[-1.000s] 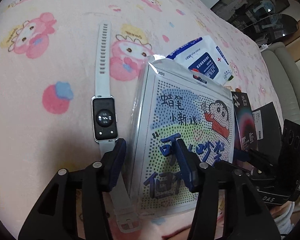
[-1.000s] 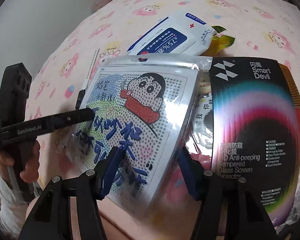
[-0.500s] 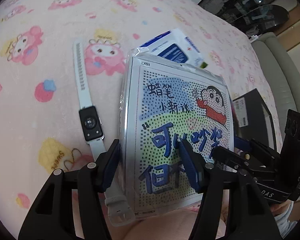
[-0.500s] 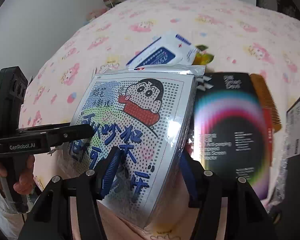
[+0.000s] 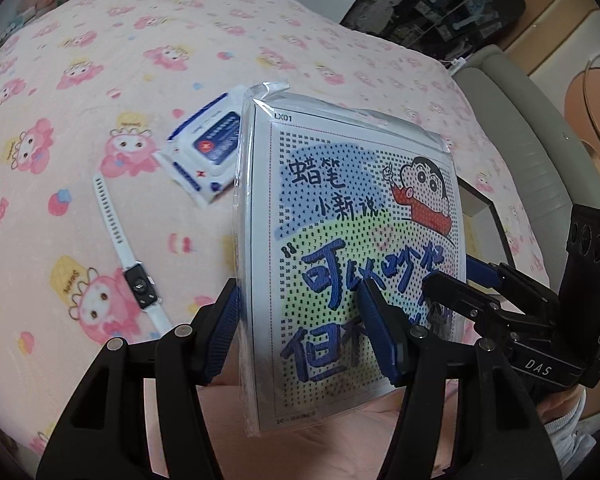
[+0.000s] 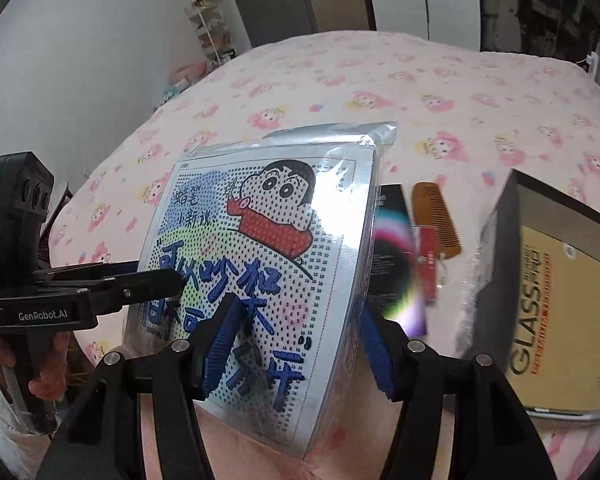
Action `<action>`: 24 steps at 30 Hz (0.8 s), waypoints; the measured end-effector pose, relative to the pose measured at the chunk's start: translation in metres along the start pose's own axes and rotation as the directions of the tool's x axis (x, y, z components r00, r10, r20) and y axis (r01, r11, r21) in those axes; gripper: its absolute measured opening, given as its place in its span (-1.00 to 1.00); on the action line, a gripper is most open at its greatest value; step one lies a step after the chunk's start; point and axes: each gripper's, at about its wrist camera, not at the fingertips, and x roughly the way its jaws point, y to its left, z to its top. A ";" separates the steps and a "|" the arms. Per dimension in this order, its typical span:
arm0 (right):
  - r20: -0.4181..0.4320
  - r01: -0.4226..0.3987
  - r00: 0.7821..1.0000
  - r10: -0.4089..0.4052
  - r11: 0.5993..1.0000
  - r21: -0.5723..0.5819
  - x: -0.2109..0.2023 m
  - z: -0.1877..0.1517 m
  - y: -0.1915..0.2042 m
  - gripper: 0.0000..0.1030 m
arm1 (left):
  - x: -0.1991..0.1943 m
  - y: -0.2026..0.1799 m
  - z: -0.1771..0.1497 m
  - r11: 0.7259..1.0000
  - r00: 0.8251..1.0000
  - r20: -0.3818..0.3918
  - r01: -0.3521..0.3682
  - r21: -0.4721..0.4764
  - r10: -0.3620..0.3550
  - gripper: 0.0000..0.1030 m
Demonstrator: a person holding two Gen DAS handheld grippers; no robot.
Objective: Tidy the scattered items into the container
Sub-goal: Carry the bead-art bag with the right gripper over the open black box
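Both tools, left tool (image 5: 300,334) and right tool (image 6: 296,340), partly closed and clamped on the cartoon craft pack (image 5: 352,248), one per lower corner so the floppy sleeve stays flat, clear above the bed (image 5: 100,60), box (image 6: 556,300) near its right edge.

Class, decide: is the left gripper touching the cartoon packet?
Touching. The left wrist view shows the left gripper straddling the cartoon packet, blue pads pressing its edge and printed face.
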 end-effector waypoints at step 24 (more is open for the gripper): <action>0.139 0.097 0.983 -0.123 0.979 0.182 -0.101 -0.031 -0.139 0.09 | 0.058 -0.183 0.020 0.970 0.997 -0.051 0.068 0.233 -0.057 0.14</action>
